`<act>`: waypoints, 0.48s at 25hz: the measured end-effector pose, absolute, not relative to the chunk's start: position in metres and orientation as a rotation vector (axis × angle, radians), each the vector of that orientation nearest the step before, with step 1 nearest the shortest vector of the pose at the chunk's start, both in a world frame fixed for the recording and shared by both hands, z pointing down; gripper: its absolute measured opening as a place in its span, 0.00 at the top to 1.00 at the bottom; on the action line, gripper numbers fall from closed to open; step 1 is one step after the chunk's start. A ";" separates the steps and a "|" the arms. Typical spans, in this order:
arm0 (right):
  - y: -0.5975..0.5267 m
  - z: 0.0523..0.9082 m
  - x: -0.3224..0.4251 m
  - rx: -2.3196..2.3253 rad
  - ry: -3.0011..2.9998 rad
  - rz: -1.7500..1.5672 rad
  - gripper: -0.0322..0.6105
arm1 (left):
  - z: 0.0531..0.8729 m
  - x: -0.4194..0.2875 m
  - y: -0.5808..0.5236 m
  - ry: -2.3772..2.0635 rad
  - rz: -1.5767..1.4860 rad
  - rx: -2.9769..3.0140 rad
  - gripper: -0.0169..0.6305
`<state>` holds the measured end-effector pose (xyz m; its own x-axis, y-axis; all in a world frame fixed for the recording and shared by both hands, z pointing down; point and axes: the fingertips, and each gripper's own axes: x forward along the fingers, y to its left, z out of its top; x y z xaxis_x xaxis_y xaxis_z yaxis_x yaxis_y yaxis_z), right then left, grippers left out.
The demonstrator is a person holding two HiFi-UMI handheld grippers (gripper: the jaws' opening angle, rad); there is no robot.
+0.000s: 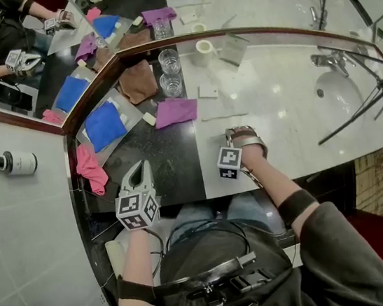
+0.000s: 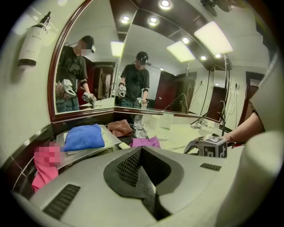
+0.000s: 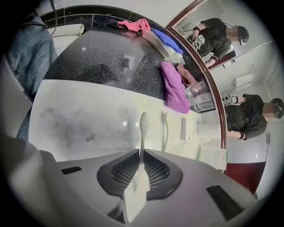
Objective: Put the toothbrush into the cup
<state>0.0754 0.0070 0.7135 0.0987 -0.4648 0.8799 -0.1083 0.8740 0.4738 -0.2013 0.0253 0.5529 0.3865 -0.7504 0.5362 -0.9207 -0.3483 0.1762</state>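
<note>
R tool (image 3: 140, 162) clamped on toothbrush (image 3: 143, 133) handle, bristle end fwd, above pale counter (image 3: 80, 119). L tool (image 2: 142, 164) closed, empty. White cup (image 1: 204, 50) by mirror, well apart from both.

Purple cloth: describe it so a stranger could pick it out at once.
The counter below the mirror is dark stone on the left, white marble on the right. The purple cloth lies crumpled at the seam between them, just in front of two glass tumblers. The brown cloth, the blue cloth and the pink cloth all lie further left; it alone is purple.
</note>
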 end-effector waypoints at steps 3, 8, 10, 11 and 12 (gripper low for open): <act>0.006 0.716 0.072 0.483 -1.469 -0.291 0.85 | 0.552 -0.203 0.027 -1.430 0.506 2.195 0.97; 0.004 0.719 0.066 0.474 -1.492 -0.321 0.83 | 0.559 -0.206 0.028 -1.445 0.494 2.184 0.97; 0.004 0.720 0.065 0.467 -1.497 -0.323 0.81 | 0.561 -0.206 0.030 -1.444 0.490 2.181 0.97; 0.005 0.721 0.065 0.465 -1.498 -0.321 0.80 | 0.561 -0.206 0.030 -1.443 0.489 2.179 0.97; 0.005 0.721 0.066 0.464 -1.500 -0.315 0.80 | 0.562 -0.206 0.031 -1.443 0.488 2.178 0.97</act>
